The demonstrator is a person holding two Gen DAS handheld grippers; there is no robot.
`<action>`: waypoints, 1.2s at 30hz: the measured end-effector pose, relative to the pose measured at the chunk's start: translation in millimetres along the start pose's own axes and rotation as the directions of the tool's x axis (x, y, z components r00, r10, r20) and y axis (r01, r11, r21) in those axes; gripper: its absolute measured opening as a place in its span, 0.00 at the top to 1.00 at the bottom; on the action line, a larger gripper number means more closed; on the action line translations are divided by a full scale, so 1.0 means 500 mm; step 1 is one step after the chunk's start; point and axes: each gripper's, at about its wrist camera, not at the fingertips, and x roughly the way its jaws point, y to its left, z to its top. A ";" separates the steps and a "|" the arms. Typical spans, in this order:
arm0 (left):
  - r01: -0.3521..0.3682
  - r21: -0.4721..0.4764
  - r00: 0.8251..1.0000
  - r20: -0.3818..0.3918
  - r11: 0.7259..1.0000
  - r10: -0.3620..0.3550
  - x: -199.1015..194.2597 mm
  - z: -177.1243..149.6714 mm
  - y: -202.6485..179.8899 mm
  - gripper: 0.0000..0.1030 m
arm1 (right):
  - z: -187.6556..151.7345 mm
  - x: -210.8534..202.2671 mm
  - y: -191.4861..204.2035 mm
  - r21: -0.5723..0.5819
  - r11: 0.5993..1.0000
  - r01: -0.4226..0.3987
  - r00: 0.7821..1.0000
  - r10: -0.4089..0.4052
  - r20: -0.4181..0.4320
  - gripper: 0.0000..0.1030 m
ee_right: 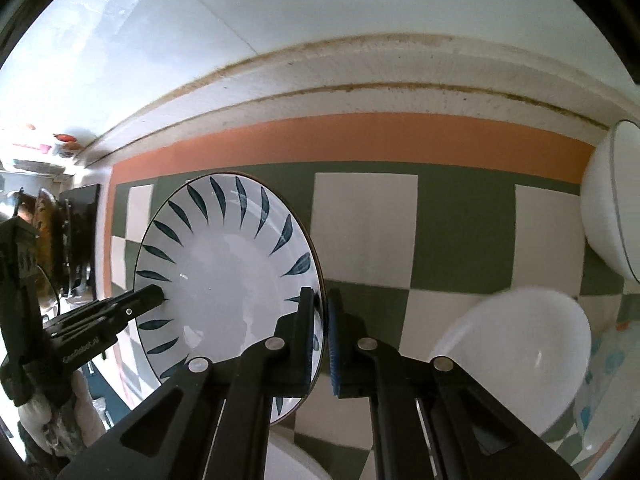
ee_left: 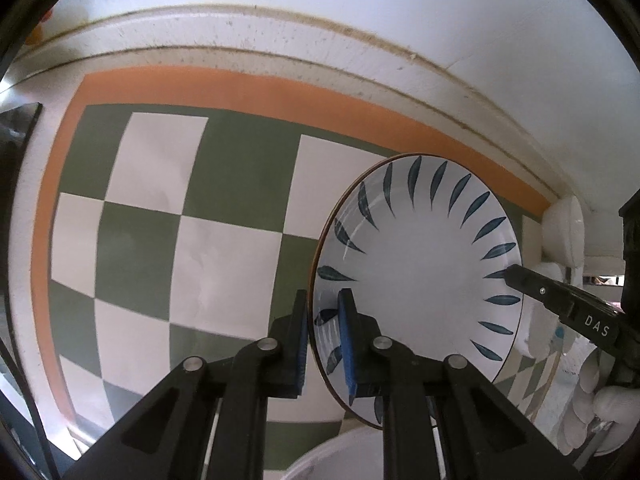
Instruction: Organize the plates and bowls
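Left wrist view shows the left gripper (ee_left: 325,336) clamped on the near-left rim of a white plate with blue leaf marks (ee_left: 424,280) — one blue pad (ee_left: 347,344) lies on the plate's inner face, the other finger is under the rim. The right gripper (ee_right: 322,332) pinches the opposite rim of the same plate, its fingers narrow around the edge. The plate is over a green and white checkered mat (ee_left: 224,184) with an orange border. Beside it, in the right wrist view, a white bowl (ee_right: 516,352) sits on the mat — a second white bowl (ee_right: 612,208) is near the wall
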 end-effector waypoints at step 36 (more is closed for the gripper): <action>-0.002 0.170 0.999 -0.039 0.985 0.009 -0.084 -0.344 -0.001 0.87 | -0.485 -0.100 0.019 0.093 0.991 -0.096 0.993 0.089 0.073 0.92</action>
